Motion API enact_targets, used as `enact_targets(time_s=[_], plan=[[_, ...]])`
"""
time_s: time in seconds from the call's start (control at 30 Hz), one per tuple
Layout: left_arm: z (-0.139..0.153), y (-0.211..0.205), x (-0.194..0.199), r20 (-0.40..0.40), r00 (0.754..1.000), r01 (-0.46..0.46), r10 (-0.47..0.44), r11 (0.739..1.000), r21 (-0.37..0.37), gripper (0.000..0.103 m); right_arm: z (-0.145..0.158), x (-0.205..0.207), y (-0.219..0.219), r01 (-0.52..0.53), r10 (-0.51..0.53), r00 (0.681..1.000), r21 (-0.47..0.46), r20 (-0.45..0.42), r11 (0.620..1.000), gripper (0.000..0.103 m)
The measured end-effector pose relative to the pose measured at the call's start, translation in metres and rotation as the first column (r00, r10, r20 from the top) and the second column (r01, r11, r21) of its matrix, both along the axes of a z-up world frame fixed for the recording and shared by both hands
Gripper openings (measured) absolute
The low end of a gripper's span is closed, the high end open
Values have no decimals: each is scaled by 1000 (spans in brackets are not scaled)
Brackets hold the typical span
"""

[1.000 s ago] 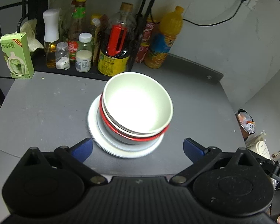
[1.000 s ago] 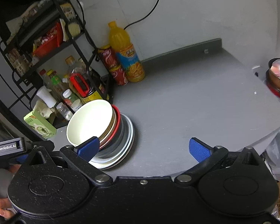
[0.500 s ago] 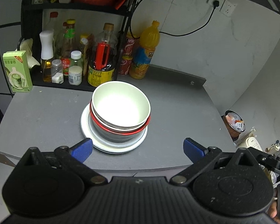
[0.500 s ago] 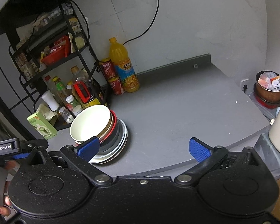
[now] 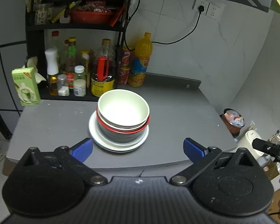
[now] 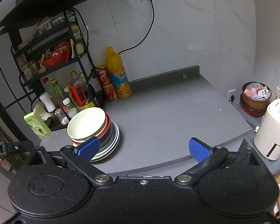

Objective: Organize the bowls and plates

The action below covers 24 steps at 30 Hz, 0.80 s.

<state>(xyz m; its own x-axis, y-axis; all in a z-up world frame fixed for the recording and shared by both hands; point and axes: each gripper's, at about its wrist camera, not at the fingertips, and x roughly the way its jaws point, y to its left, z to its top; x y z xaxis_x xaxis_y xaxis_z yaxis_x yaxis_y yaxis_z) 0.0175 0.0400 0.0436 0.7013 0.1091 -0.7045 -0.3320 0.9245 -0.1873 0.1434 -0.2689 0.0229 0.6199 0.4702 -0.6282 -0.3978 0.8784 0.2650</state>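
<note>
My left gripper (image 5: 138, 149) is spread wide and empty, clear of the nested bowls (image 5: 123, 112) on the plates (image 5: 119, 144) ahead, mid-countertop (image 5: 177, 115). My right gripper (image 6: 143, 147) is likewise wide; the stack (image 6: 91, 127) sits beyond its left fingertip (image 6: 88, 147).

orange juice bottle (image 5: 141, 60), condiment rack (image 5: 74, 26), kettle (image 6: 273, 131)
</note>
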Motion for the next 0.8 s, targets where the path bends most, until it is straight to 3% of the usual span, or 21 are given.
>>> enact_targets(time_s=[0.37,0.8], plan=[[-4,3,-28,20,999,40,-40,999,10,102,-2,-30,5,31,-29,999,-74,25,997,103],[-9,-7,-40,39,993,109,-109,994,19,102,-2,-65,18,129,-101,984,-205,144,970,103]])
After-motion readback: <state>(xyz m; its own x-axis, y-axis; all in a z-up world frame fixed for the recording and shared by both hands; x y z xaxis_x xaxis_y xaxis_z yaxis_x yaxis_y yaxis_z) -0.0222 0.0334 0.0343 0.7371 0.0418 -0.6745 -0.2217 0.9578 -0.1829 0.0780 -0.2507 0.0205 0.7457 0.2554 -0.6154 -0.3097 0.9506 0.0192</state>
